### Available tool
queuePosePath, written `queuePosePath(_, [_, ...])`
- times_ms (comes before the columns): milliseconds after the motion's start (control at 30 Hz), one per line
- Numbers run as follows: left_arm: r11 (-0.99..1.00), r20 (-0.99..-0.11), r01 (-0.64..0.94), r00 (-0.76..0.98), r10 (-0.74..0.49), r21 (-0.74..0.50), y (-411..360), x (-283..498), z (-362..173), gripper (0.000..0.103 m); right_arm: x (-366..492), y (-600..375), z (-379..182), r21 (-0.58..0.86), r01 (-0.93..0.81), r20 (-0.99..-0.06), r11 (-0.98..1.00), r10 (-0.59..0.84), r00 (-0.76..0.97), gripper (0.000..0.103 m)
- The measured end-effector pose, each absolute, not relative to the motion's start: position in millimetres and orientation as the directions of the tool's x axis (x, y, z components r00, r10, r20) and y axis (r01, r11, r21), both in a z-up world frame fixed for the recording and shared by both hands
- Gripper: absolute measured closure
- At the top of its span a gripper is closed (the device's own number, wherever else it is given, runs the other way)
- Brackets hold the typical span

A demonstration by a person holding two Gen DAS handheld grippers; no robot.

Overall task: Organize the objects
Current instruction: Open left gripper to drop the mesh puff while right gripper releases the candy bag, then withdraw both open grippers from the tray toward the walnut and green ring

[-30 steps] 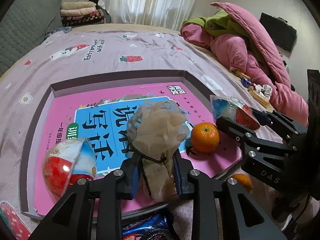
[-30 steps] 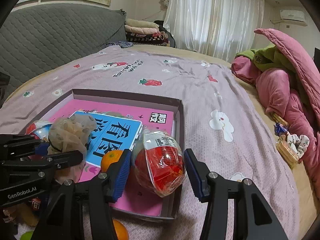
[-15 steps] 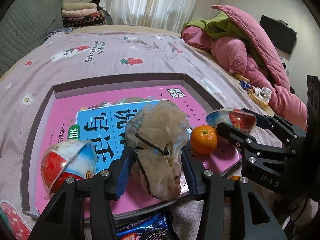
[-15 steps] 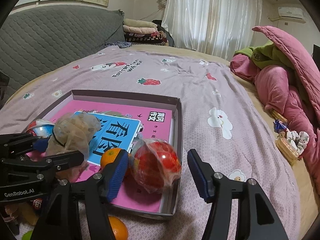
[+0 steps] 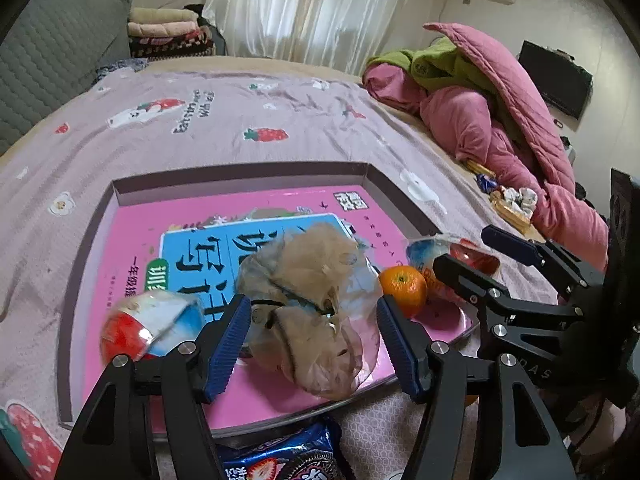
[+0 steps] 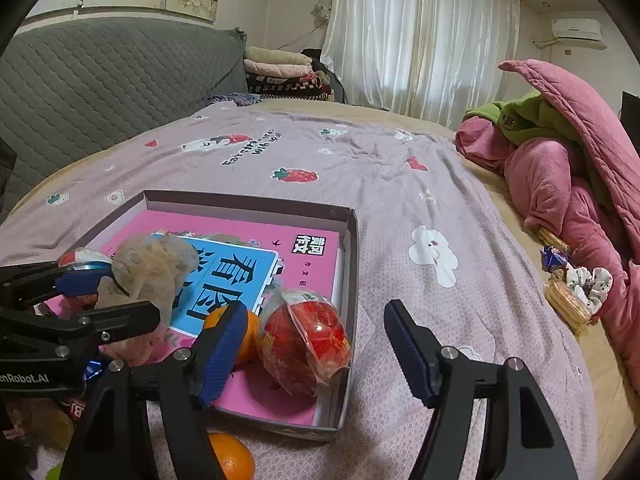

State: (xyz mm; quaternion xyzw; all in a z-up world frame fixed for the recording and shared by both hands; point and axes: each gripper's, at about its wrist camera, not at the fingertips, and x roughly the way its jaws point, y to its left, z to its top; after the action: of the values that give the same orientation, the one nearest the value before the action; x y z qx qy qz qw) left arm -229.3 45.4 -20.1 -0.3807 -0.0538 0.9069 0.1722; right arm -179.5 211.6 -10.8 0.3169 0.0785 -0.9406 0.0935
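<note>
A shallow grey box (image 5: 240,172) (image 6: 248,200) on the bed holds a pink book (image 5: 132,240) (image 6: 308,268). A crumpled beige bag (image 5: 308,292) (image 6: 152,268) lies on the book between the jaws of my left gripper (image 5: 314,344), which are opening and no longer press it. My right gripper (image 6: 316,352) is also opening; a red wrapped ball (image 6: 304,340) (image 5: 452,256) rests loose in the box corner between its fingers. An orange (image 5: 402,288) (image 6: 248,332) sits beside that ball. A red-and-blue wrapped ball (image 5: 148,328) lies at the box's left.
A blue cookie packet (image 5: 280,460) and a second orange (image 6: 230,456) lie on the bed in front of the box. Pink and green quilts (image 6: 560,184) are heaped on the right, with snacks and a scrunchie (image 6: 576,288) beside them. A grey headboard (image 6: 100,80) stands far left.
Both grippers have spread their jaws. The beige bag slumped onto the book, and the red wrapped ball dropped from the right jaws into the box corner.
</note>
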Motion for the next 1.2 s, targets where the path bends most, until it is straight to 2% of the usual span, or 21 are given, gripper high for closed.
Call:
queuePosePath(533, [-0.942,-0.642,-0.254,-0.689,0.336,-0.22,37,-216,0,0.035,-169,204,-1,-0.099,0.262,-0.579,-0.96,-0.158,-0.8,0.03])
queuePosePath(600, [-0.943,-0.636,-0.247,-0.696,0.333,-0.224,34,-212,5,0.029,-166,203,2,-0.098,0.269,-0.572,-0.958,-0.167,-0.803,0.03])
queuePosePath(1200, [-0.957,-0.608,-0.183,-0.742,0.284,-0.224,20,-167,29,0.028,-147,202,25,-0.086,0.303,-0.516,-0.949,-0.218,-0.828,0.027])
